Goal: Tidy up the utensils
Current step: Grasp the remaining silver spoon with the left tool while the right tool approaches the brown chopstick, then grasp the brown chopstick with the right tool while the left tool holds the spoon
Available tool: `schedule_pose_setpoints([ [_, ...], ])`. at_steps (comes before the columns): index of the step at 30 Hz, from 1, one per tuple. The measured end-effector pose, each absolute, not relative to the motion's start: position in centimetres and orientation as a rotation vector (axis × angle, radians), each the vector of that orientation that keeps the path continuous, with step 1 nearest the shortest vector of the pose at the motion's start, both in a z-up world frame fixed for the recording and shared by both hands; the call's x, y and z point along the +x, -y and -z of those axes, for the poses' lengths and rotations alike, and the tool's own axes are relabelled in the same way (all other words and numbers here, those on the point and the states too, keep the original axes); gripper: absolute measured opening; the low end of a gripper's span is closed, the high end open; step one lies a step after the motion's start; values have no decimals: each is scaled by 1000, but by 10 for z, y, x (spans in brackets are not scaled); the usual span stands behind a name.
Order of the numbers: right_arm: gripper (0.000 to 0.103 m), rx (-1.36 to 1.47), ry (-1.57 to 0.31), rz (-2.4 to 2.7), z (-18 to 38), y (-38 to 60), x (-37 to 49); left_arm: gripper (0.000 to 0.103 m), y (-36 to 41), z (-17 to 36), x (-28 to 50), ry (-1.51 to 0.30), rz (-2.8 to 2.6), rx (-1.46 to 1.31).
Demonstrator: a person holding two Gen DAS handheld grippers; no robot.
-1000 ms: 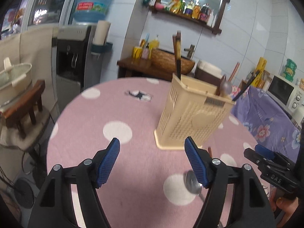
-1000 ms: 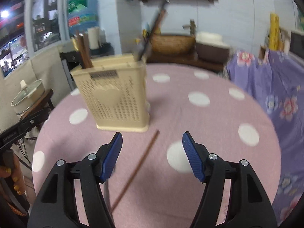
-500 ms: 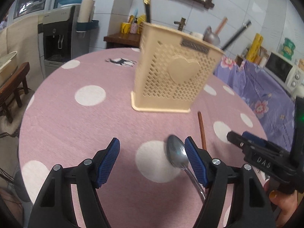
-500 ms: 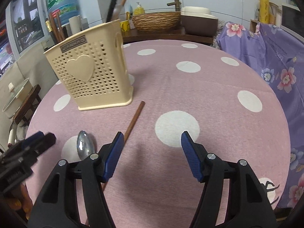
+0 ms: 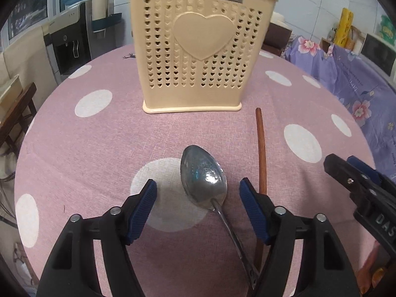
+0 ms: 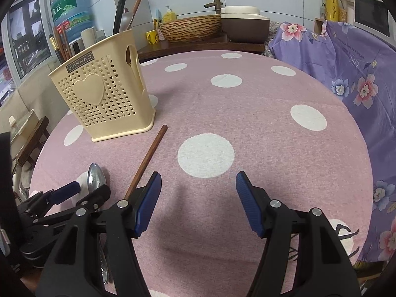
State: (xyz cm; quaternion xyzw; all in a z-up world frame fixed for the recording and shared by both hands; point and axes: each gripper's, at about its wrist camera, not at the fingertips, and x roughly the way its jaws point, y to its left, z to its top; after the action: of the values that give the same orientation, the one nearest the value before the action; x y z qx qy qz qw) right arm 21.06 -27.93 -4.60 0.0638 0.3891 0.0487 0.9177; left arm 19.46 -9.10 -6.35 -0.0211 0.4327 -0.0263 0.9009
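Both wrist views look steeply down, close over the table [image 5: 74, 148]. Shared: utensil holder [image 5: 200, 57] [image 6: 104, 101], spoon [image 5: 203, 175] [image 6: 95, 178], chopstick [image 5: 261, 148] [image 6: 148, 158].

"JIANHAO" on holder [image 6: 104, 99] (nameplate)

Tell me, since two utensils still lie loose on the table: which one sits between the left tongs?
The spoon: its bowl lies between the closing left tongs, untouched. The chopstick lies outside them.
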Motion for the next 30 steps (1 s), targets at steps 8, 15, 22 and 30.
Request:
schedule_pose_setpoints([
  [8,63,133,-794,-110,45,279,208,45,102,63,201,-888,5,-3],
  [15,63,126,-809,-119,48,275,212,39,110,63,205,-888,31,29],
  [22,63,174,-896,-206,54,265,238,39,101,62,209,-881,150,136],
  [30,56,108,-962,-197,61,224,268,39,82,61,216,-892,198,197],
])
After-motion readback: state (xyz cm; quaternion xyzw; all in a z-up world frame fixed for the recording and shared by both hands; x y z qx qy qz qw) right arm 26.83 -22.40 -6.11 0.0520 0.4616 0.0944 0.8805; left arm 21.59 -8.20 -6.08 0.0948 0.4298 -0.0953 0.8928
